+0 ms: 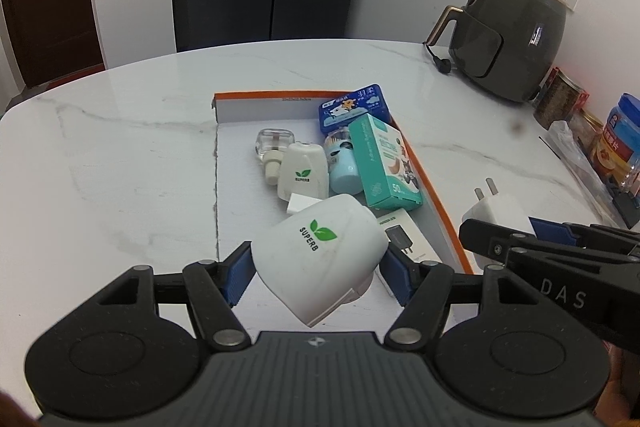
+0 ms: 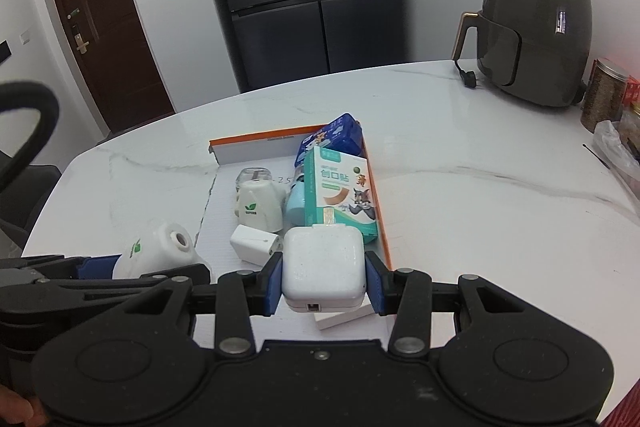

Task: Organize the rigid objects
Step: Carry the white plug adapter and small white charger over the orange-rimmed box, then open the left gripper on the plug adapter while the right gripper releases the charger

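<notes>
- On the left, the left gripper (image 1: 318,273) is squeezing a round white plastic plug-in heater with a green leaf and the word SUPERB (image 1: 320,259). Its blue pads press on both sides of the heater. The heater hangs over the near end of the flat white box lid with an orange rim (image 1: 440,203).
- In the middle, many things already lie in the lid: a small clear glass bottle (image 1: 274,143), a second white leaf heater (image 1: 303,173), a light blue bottle (image 1: 344,169), a teal box of plasters (image 1: 384,163), a dark blue pack (image 1: 354,109) and a little white cube plug (image 2: 254,242). So I think most of the tidying is done.
- On the right, the right gripper (image 2: 323,279) is clamped on a square white charger block (image 2: 323,267). The charger sits right between its blue pads, above the near right corner of the lid.
- Both held things are not yet put down. They look like the last two to place.
</notes>
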{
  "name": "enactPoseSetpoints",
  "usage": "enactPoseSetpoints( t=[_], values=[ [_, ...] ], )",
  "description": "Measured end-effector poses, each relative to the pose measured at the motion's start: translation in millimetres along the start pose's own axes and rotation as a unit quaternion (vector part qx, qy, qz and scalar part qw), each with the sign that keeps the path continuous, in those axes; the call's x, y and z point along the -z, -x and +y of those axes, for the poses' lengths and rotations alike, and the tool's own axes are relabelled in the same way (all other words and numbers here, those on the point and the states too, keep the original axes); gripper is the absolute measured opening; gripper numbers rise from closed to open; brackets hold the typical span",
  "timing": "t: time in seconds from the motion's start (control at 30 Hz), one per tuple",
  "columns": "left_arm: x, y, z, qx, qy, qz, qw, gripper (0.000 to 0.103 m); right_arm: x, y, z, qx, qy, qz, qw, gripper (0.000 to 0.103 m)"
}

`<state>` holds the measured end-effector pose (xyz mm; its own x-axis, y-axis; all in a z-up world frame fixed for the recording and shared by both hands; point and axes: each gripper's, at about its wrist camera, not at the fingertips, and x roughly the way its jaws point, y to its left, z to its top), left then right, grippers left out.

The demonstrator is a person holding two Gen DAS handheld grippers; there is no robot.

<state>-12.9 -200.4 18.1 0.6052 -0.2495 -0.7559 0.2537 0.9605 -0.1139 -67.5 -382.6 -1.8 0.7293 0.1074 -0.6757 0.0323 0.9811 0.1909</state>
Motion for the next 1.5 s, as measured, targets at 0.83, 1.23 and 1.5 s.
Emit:
enactPoseSetpoints(
  t=[0.83, 1.23, 1.5],
  values=[
    [-0.7, -30.0, -13.4, 0.000, -0.003, 0.033, 0.9995, 0.069, -16.0, -25.9, -12.9, -0.018, 0.006, 0.021, 1.000, 0.051],
    [-4.3, -46.6, -22.7, 0.005, -0.003, 0.042, 0.9991, 0.069, -34.0, -49.7, -11.9, -0.033, 0.019, 0.026, 0.999, 0.051],
    [-8.5, -55.4, -20.9, 0.002, 0.005, 0.047, 0.9989, 0.069, -48.4, -73.5, -3.1, -0.051, 0.040, 0.031, 0.997, 0.052]
  ],
)
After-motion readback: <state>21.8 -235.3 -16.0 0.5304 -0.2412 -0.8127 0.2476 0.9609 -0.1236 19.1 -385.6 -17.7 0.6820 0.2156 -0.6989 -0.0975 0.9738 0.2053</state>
